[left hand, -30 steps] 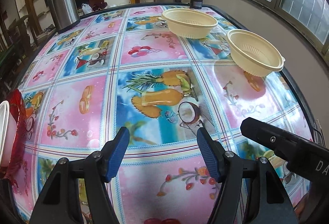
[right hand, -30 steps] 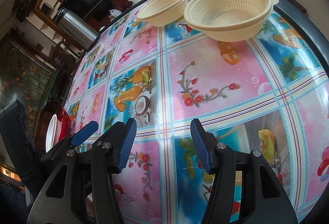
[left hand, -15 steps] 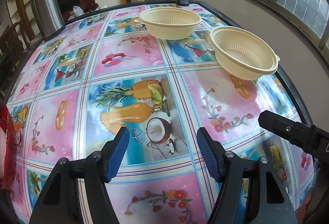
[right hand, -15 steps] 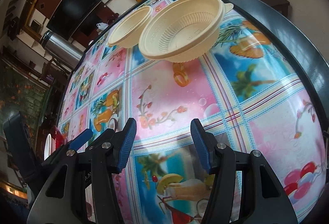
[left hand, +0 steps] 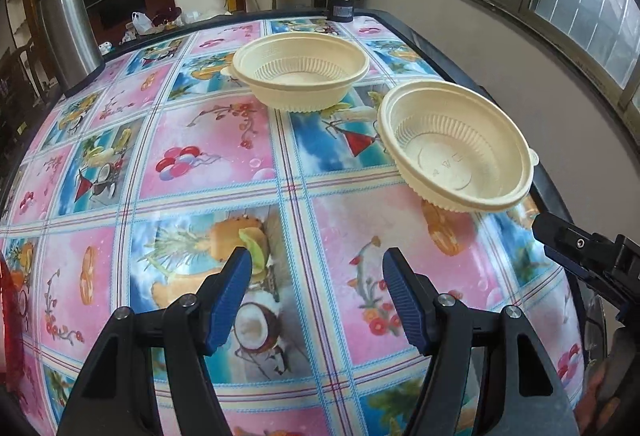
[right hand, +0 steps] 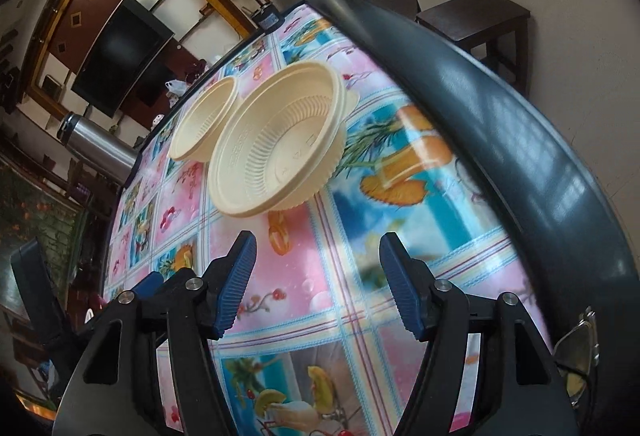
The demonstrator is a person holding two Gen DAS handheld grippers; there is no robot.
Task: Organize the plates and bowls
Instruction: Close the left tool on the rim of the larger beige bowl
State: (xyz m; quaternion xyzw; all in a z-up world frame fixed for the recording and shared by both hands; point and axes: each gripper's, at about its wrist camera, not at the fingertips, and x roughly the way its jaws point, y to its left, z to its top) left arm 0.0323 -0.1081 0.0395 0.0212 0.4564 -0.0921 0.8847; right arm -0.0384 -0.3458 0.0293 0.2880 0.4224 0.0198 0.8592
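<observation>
Both tools are spread wide open with nothing in them, left tool (left hand: 316, 276) and right tool (right hand: 314, 260) hovering over the desk (left hand: 208, 163). The near bowl (right hand: 276, 139) sits just ahead of the right one by the desk edge, the far bowl (left hand: 300, 71) just beyond it. Steel flask (left hand: 68, 31) is way off left.

Ribbed matt plastic bowls (left hand: 456, 151) on glossy tablecloth (left hand: 200, 163); brushed-metal flask (left hand: 68, 31).

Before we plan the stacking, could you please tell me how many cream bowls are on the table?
2. The near bowl sits by the table's right edge; the far bowl sits beyond it, towards the middle. Anything outside both views isn't counted.
</observation>
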